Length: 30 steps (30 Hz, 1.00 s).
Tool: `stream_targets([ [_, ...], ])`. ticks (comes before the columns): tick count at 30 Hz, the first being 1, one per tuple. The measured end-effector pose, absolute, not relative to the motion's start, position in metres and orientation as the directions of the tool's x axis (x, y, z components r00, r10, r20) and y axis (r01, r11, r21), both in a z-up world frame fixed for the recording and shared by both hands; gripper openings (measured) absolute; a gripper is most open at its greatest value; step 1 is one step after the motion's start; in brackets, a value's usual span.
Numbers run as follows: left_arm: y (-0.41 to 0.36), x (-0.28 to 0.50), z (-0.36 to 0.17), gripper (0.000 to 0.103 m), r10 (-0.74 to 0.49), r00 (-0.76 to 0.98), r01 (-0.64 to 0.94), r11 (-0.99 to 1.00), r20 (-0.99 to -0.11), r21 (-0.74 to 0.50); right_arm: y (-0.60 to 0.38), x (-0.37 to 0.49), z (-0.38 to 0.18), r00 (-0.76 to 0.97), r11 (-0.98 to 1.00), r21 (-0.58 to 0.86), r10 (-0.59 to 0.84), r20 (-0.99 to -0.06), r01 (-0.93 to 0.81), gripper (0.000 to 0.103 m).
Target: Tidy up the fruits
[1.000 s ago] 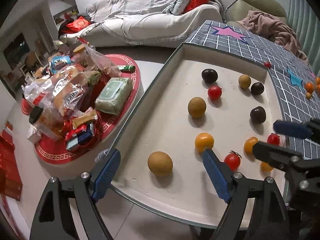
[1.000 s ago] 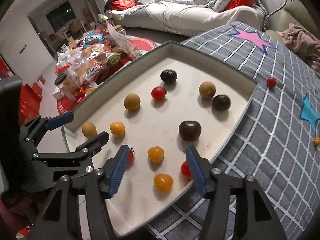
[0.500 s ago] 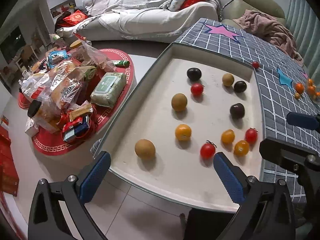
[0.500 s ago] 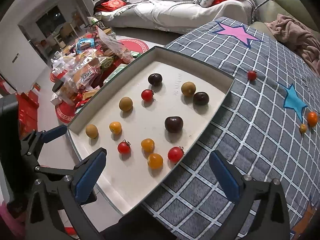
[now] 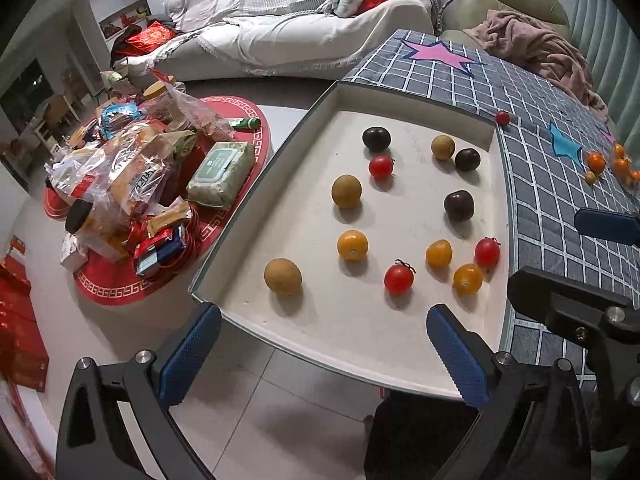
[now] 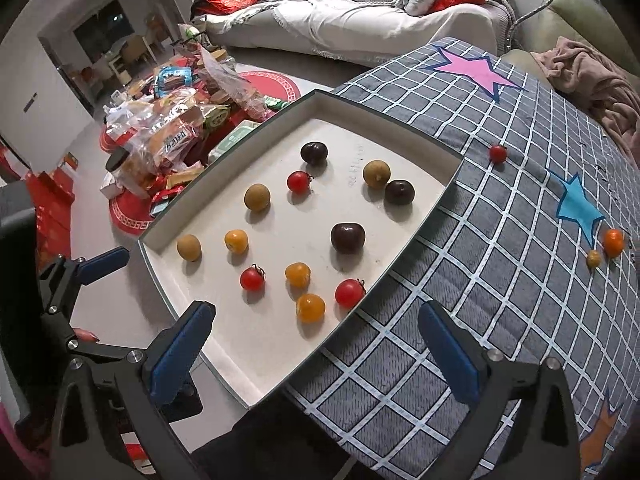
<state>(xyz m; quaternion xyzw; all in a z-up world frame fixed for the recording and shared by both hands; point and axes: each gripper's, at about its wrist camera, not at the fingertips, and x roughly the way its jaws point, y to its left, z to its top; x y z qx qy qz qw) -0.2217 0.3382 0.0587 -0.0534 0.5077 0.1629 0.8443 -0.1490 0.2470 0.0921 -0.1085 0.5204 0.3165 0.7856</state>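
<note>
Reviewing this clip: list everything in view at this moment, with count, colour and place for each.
tray: 1, white, on the cloth's left part
red tomatoes: 3 in tray; a fourth on the cloth beyond it
orange-yellow tomatoes: 3, tray's near half
dark plums: 3, tray's far and right part
tan-brown round fruits: 3, tray's left and far part
small orange fruits: several, cloth's far right
cloth: 1, grey grid with stars
snack packets: a pile on a red mat, floor left
sofa: 1, white-covered, background
left gripper: blue pads, open
right gripper: blue pads, open

Twelve small fruits [image 5: 346, 196] scattered apart, white tray [image 5: 352, 340]
</note>
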Motion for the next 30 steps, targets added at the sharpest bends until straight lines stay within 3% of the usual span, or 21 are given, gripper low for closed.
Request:
stream_targets([
  [30, 0.328, -0.227, 0.062, 0.103, 0.212, 0.429, -0.314, 0.946, -0.878, 0.075, 0.248, -0.16, 0.088, 0.25, 0.769, 0.15, 0.377, -0.892, -0.622, 0.103],
])
